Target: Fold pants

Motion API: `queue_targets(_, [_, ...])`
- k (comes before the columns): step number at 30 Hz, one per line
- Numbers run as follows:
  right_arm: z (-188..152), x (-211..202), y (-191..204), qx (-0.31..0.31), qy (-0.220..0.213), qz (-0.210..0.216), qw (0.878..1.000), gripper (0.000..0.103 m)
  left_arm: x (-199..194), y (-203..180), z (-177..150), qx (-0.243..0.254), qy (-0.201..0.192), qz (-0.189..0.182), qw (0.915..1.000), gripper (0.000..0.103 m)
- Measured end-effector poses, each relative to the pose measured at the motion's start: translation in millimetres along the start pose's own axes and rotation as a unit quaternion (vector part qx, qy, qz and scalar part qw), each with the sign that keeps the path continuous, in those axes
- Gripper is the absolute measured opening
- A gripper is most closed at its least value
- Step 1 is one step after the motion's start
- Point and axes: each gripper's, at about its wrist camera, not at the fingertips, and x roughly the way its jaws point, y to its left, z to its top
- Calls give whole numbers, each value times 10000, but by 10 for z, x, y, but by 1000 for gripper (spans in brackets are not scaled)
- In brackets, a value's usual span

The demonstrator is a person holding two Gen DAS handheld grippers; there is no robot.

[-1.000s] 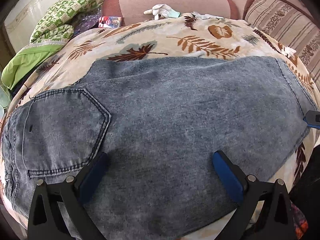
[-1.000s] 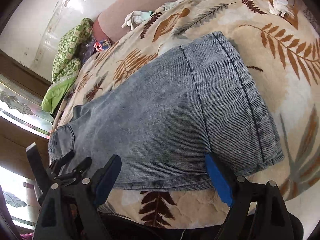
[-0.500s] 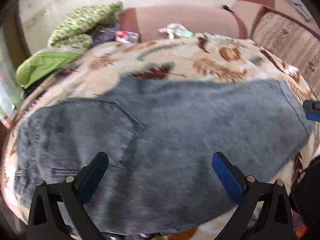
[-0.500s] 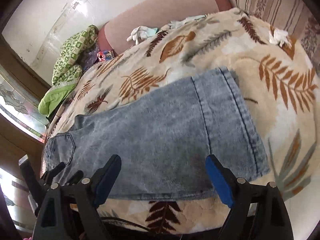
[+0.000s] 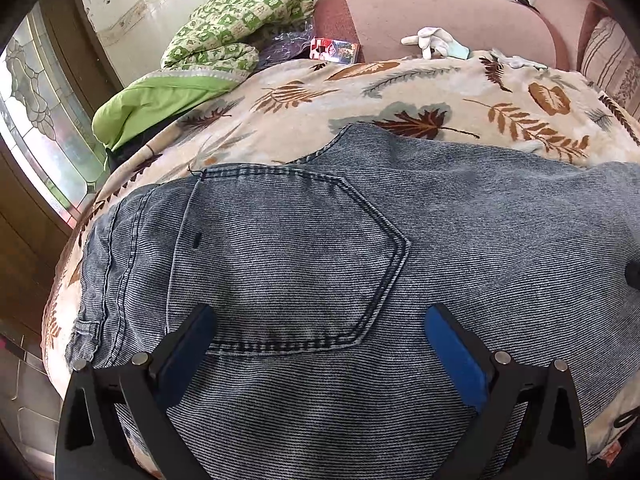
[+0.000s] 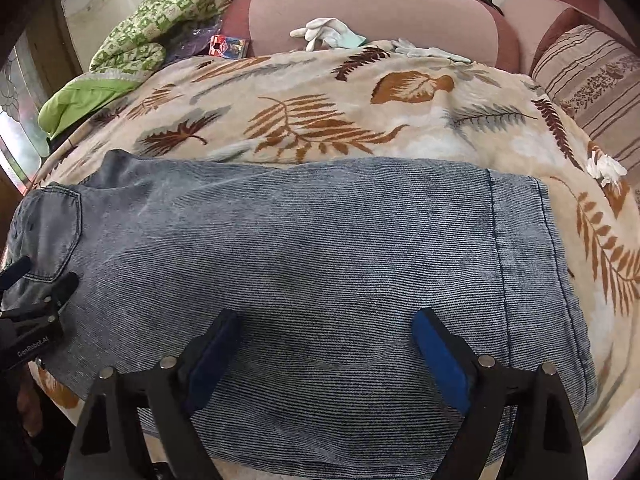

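Observation:
Grey-blue denim pants (image 5: 460,232) lie flat across a leaf-print blanket (image 5: 360,96), waistband to the left, hem to the right (image 6: 520,248). A back pocket (image 5: 288,256) faces up near the waist. My left gripper (image 5: 320,340) is open and empty, its blue pads just above the pocket's lower seam. My right gripper (image 6: 324,344) is open and empty over the leg part near the front edge. The left gripper also shows at the left edge of the right wrist view (image 6: 36,292).
The blanket covers a pink sofa (image 6: 360,8) with a striped cushion (image 6: 592,80) at the right. A green patterned quilt (image 5: 224,36), a small printed box (image 5: 334,49) and white gloves (image 6: 324,32) lie at the back. A window and floor are at the left.
My left gripper has moved left toward the waist, so the pocket now lies between its fingers. My right gripper has swung around and lowered over the leg. Both stayed open.

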Motion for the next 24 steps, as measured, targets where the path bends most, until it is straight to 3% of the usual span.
queue_targets(13, [-293,-134,59,-81,-144,-250,9996,94,-28,-11,-51,-94,-89,60,9999,103])
queue_targets(18, [-309,-130,51,-56,-205,-218,9995,95,-73,68,-22,-232,9,-201,9995,103])
queue_targets(20, [-324,-129,47,-49,-291,-187,9994,97,-140,130,5,-398,-87,-361,9985,103])
queue_targets(24, [-319,-133,47,-46,-345,-143,9993,98,-302,290,61,-654,-426,-222,9967,103])
